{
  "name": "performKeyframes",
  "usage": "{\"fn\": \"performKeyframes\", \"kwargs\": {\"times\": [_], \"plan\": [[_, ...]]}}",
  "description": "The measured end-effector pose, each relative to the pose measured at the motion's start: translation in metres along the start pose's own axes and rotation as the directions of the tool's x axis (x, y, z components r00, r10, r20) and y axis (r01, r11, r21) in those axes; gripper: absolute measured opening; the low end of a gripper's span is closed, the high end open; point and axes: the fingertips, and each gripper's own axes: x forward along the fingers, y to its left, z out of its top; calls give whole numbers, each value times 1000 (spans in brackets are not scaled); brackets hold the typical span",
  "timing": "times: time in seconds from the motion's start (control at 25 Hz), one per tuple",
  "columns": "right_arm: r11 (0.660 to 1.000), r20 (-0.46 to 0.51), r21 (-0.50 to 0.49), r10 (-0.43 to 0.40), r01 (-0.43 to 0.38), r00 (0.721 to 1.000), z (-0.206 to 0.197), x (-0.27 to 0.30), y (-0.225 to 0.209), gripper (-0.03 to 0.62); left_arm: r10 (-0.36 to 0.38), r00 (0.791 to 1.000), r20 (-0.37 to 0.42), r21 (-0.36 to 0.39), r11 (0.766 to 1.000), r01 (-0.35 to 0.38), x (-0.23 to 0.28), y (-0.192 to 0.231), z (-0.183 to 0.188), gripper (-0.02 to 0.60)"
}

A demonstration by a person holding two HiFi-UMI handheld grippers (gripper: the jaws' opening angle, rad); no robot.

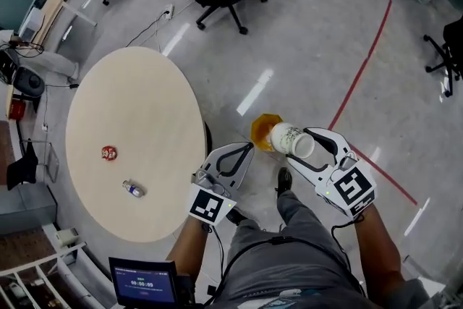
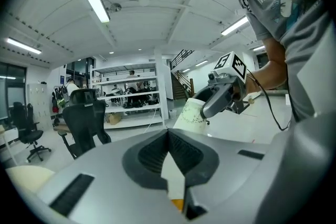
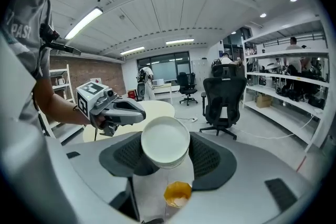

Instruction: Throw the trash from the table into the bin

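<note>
- Round table [image 1: 130, 119] lies left of the left gripper [image 1: 248, 148], whose jaws are pressed together, empty
- Orange bin [image 1: 260, 130] stands on the floor between both grippers' tips
- Paper cup [image 1: 284, 134] is clamped in the right gripper [image 1: 298, 147], beside the bin
- Small bottle [image 1: 133, 189] rests on the table, well left of the left gripper

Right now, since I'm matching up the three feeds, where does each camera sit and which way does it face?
Head view: on the person's head, steeply down on the table, orange bin, left gripper and right gripper; forearms and legs show.
Left gripper view: on the left gripper, along its shut fingers toward the right gripper's cup; the person's torso shows.
Right gripper view: on the right gripper, along fingers shut on the cup, bin below; left gripper and forearm show.
Shared: all three show the cup.
</note>
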Motion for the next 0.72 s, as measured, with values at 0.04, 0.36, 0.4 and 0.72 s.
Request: {"fn": "performKeyframes", "kwargs": {"times": [0.04,0.36,0.4,0.72], "plan": [[1000,-9,9,0,0,1000,-9,7,-7,273,-3,1000,-2,-8,1000,3,9,2,-9,41],[997,-71,78,11,-5,997,-70,62,-52,273,-1,1000,-28,-102,995,-2,65,28,-83,41],[996,-80,86,13,-6,997,-78,67,-55,273,-1,999,-35,-113,994,-3,69,30,-91,41],[986,-155,165,33,-7,987,-190,145,-73,274,-38,991,-126,-183,983,14,98,17,-201,41]]}}
